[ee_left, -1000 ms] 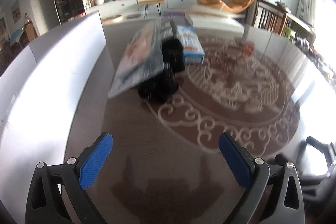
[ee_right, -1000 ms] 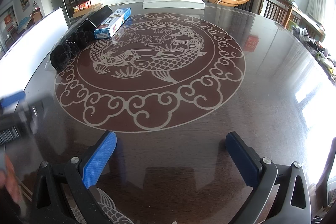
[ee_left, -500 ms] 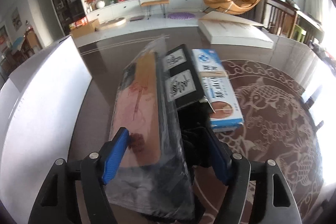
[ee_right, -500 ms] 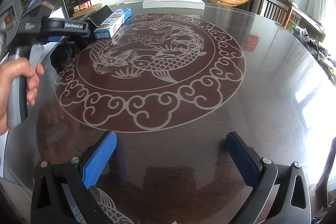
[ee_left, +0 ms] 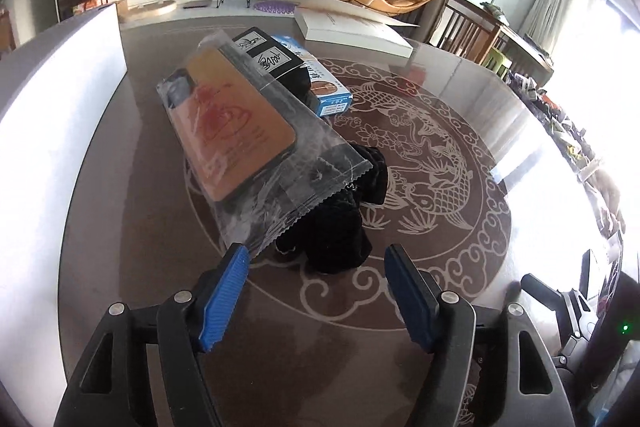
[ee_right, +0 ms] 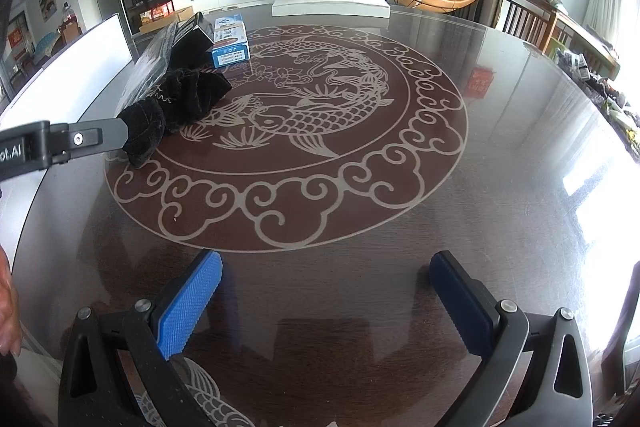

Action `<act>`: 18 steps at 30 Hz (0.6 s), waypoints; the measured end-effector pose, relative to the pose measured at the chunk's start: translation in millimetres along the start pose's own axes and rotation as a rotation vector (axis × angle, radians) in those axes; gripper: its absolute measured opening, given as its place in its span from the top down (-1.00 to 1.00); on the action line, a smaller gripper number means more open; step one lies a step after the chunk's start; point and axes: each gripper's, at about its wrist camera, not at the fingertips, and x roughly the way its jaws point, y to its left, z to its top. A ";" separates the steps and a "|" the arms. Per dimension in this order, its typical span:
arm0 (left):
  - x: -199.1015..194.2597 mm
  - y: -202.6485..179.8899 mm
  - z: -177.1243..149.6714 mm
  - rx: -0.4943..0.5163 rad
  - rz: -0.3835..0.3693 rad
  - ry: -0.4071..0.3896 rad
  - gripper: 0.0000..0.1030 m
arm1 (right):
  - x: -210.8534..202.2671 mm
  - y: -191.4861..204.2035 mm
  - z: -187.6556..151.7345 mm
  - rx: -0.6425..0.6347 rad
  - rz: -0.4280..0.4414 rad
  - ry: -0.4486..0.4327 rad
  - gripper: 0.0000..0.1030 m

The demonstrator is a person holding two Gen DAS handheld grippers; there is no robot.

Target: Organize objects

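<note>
The left gripper [ee_left: 316, 267] tilts steeply down at the pile near the counter's [ee_right: 500, 155] left edge; its jaws stand partly spread, nothing pinched, the left pad just meeting the corner of the clear plastic packet [ee_left: 256, 147], the black fabric bundle [ee_left: 340, 231] lying just ahead between the pads. The right gripper [ee_right: 324, 291] angles down over bare counter, jaws spread wide and empty. Counted in the pile: one plastic packet holding a tan card; one black fabric bundle; one black box [ee_left: 268, 55]; one blue-and-white box [ee_left: 326, 89]; all touching.
</note>
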 end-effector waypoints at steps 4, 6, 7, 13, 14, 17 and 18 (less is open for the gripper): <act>31.9 -25.7 9.2 0.133 0.023 0.069 -0.35 | 0.1 0.2 0.1 0.000 0.000 0.000 -1.00; 42.0 -33.6 14.1 0.162 0.040 0.061 -0.35 | 0.1 0.2 0.0 0.000 0.000 0.000 -1.00; 46.2 -35.5 18.0 0.158 0.043 0.054 -0.35 | 0.0 0.0 0.0 0.000 0.000 0.000 -1.00; 54.3 -41.2 32.5 0.143 0.003 -0.010 -0.03 | 0.0 0.0 0.1 0.000 -0.001 0.000 -1.00; 55.2 -44.6 29.9 0.157 0.001 -0.004 0.37 | 0.1 0.0 0.0 0.000 -0.001 0.000 -1.00; 49.1 -52.3 17.9 0.187 0.003 -0.002 0.37 | 0.1 0.1 0.1 0.000 -0.001 0.000 -1.00; 45.4 -54.5 12.8 0.187 -0.004 0.003 0.37 | 0.1 0.0 0.0 0.000 -0.001 0.000 -1.00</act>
